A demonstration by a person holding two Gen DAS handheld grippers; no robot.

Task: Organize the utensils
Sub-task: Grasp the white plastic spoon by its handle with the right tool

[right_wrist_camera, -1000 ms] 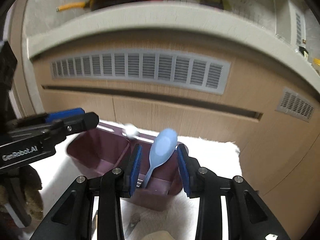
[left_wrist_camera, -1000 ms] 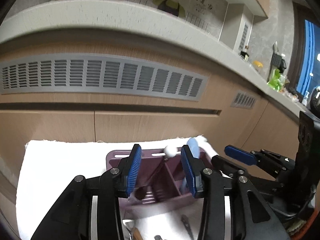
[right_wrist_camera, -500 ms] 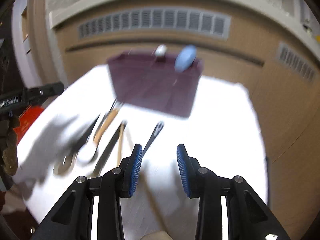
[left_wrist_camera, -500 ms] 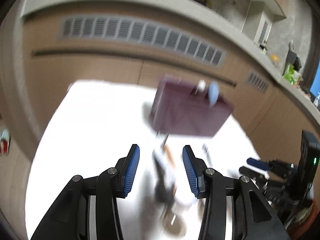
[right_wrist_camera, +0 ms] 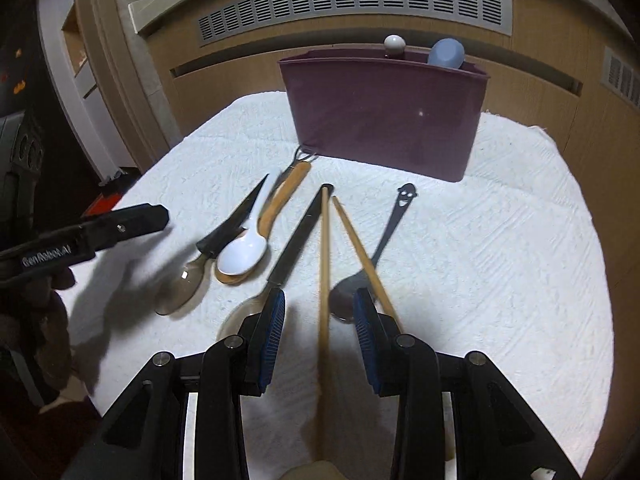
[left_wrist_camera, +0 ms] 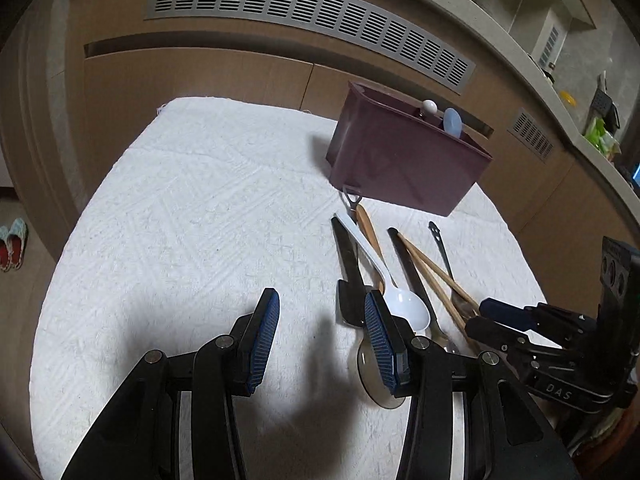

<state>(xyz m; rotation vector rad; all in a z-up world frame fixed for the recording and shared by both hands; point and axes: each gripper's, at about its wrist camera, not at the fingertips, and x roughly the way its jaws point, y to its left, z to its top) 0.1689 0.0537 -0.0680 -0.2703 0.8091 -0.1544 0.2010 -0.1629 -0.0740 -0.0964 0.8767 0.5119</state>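
Note:
A maroon utensil holder (left_wrist_camera: 404, 160) (right_wrist_camera: 384, 120) stands at the far side of a white cloth (left_wrist_camera: 200, 200). A blue spoon (right_wrist_camera: 446, 53) and a white-knobbed utensil (right_wrist_camera: 395, 44) stick up from it. In front lie a white spoon (right_wrist_camera: 244, 254), a wooden spoon (right_wrist_camera: 280, 204), black-handled utensils (right_wrist_camera: 296, 240), two wooden chopsticks (right_wrist_camera: 325, 248) and a dark spoon (right_wrist_camera: 384, 240). My right gripper (right_wrist_camera: 320, 312) is open low over the chopsticks; one runs between its jaws untouched. My left gripper (left_wrist_camera: 322, 320) is open over bare cloth, just left of the white spoon (left_wrist_camera: 406, 308).
Wooden cabinet fronts with a grey vent grille (left_wrist_camera: 312, 16) rise right behind the cloth. The cloth's left half carries nothing. Slippers (left_wrist_camera: 12, 244) lie on the floor at the left. In the left wrist view, the right gripper (left_wrist_camera: 504, 312) reaches in over the chopstick ends.
Both grippers drew back from the holder and tipped down toward the cloth. The row of loose utensils came into view. The blue spoon stays in the holder.

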